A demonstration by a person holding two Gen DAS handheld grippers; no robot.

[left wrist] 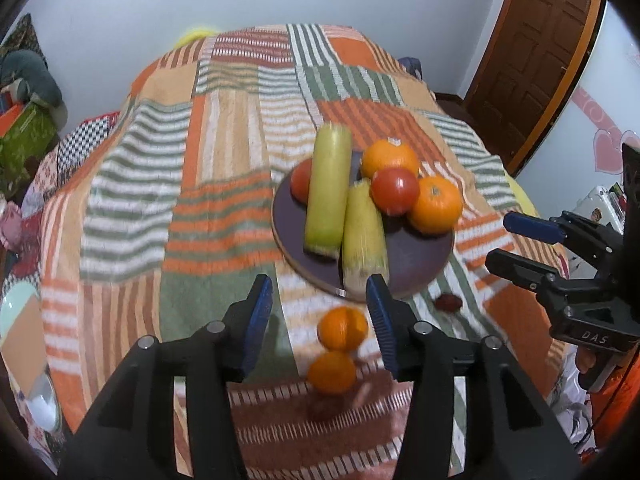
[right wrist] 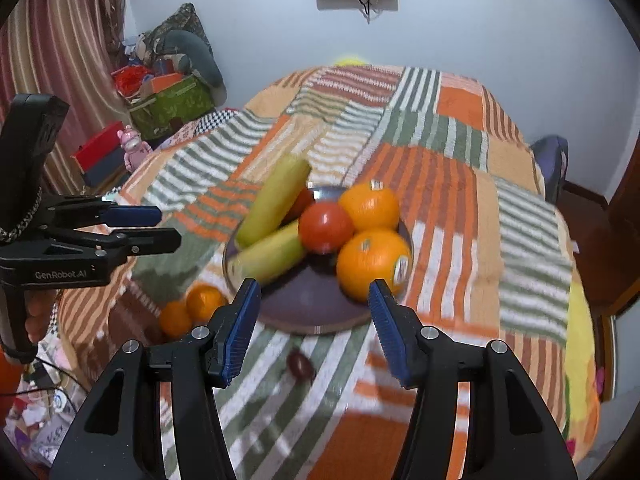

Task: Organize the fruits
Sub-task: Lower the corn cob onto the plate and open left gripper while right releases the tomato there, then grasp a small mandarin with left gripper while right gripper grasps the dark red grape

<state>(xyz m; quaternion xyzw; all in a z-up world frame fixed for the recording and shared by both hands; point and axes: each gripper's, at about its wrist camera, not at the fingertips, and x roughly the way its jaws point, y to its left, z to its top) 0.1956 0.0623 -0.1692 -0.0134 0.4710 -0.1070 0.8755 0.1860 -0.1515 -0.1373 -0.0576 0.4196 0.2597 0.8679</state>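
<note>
A dark purple plate point(left wrist: 416, 258) point(right wrist: 312, 300) on the striped cloth holds two yellow-green squashes point(left wrist: 328, 184) point(right wrist: 276, 196), two oranges point(left wrist: 436, 204) point(right wrist: 372, 264) and tomatoes point(left wrist: 394, 190) point(right wrist: 325, 226). Two small mandarins point(left wrist: 342, 328) point(right wrist: 204, 300) and a small dark red fruit point(left wrist: 448, 302) point(right wrist: 301, 365) lie on the cloth beside the plate. My left gripper point(left wrist: 320, 312) is open and empty above the mandarins. My right gripper point(right wrist: 314, 316) is open and empty at the plate's near edge; it also shows in the left wrist view point(left wrist: 500, 240).
The patchwork cloth point(left wrist: 224, 200) covers a round table. Boxes and clutter point(right wrist: 168, 100) stand at the far left by a curtain. A wooden door point(left wrist: 540, 52) is at the right. A glass point(left wrist: 44, 404) and a pale dish point(left wrist: 16, 312) sit at the left table edge.
</note>
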